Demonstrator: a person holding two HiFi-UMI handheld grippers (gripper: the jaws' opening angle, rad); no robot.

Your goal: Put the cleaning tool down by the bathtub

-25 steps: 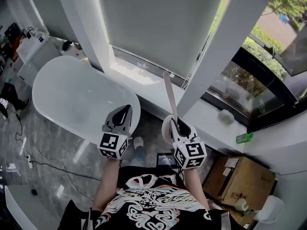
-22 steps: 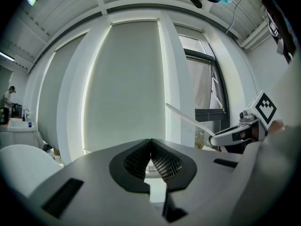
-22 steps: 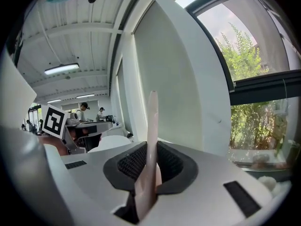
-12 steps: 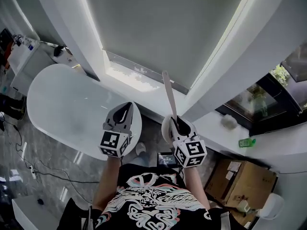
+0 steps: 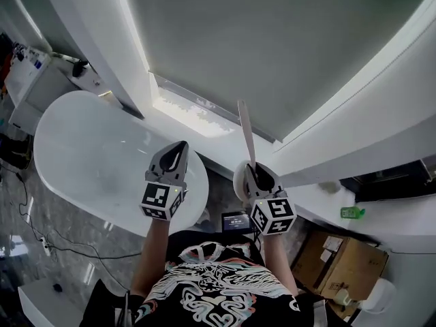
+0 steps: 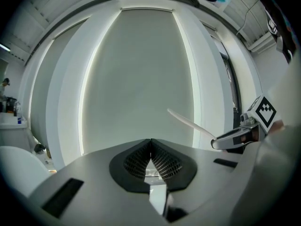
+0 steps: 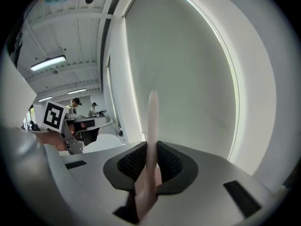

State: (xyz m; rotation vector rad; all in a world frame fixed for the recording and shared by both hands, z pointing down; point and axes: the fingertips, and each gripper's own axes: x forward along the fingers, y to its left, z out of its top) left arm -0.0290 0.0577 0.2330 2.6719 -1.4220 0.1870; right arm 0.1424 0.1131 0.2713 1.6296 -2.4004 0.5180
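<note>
The cleaning tool's long pale handle sticks up and away from my right gripper, which is shut on it; in the right gripper view the handle rises straight between the jaws. The tool's working end is hidden below the gripper. My left gripper is held beside it, jaws shut with nothing between them, over the near end of the white bathtub. In the left gripper view the right gripper and the handle show at the right.
A white window ledge runs behind the tub below a drawn grey blind. A cardboard box stands on the floor at lower right, a green bottle on the ledge. Cables lie on the grey floor at left.
The head view has tilted up and left, so the outdoor window has slid out of frame at the right. Both grippers stay side by side, the right one still holding the tool.
</note>
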